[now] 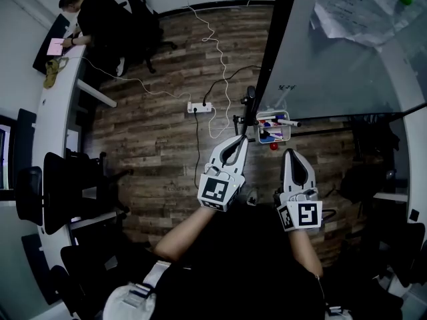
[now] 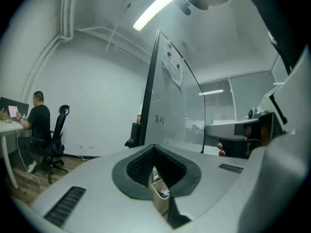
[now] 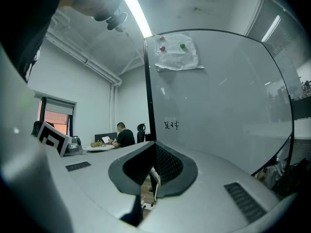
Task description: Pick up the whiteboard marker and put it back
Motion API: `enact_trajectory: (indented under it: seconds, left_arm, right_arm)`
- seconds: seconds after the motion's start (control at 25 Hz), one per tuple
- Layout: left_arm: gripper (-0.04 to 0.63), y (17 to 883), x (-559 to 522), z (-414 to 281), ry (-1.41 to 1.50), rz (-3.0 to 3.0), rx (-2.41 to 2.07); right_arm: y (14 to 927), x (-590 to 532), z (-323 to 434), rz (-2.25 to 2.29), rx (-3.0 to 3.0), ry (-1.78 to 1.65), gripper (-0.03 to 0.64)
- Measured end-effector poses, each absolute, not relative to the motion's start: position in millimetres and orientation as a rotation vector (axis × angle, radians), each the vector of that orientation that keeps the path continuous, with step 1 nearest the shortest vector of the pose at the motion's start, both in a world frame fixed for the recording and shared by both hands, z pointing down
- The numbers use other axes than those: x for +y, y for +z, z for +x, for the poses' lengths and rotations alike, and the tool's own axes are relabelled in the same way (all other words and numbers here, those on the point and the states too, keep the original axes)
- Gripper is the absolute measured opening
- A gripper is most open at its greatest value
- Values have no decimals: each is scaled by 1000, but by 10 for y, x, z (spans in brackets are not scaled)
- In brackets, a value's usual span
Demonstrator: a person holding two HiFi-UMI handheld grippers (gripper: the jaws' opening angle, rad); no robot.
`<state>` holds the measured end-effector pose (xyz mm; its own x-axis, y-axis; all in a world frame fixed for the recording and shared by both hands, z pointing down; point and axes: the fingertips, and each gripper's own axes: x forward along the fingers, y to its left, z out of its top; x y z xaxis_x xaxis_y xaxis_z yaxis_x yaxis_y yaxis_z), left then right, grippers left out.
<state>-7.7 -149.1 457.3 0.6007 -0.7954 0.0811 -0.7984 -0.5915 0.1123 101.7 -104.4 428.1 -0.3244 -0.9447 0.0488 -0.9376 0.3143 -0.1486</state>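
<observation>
A small white basket point(image 1: 259, 128) hangs at the whiteboard's point(image 1: 333, 59) lower edge and holds several whiteboard markers point(image 1: 270, 121); one marker point(image 1: 289, 123) pokes out to the right. My left gripper point(image 1: 244, 137) points at the basket from just below and to its left, shut, with nothing seen between its jaws. My right gripper point(image 1: 288, 152) sits just below the basket, also shut and empty. In the left gripper view the closed left gripper point(image 2: 154, 149) frames the basket point(image 2: 160, 198) through the slit. The right gripper point(image 3: 155, 148) faces the whiteboard point(image 3: 218, 106).
A red ball point(image 1: 273, 146) lies under the basket. A power strip point(image 1: 200, 107) and cables trail over the wooden floor. A person point(image 1: 100, 19) sits at a long white desk point(image 1: 50, 112) at left, with office chairs point(image 1: 53, 192) along it. Papers point(image 1: 360, 9) are pinned on the board.
</observation>
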Motion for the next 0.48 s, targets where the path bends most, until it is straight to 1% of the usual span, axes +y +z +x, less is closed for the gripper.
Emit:
enact_trajectory:
  seconds: [0.48]
  left_arm:
    - [6, 4172, -1273, -141, -43, 2731, -1326]
  right_arm:
    - [4162, -967, 964, -1789, 2496, -187, 14]
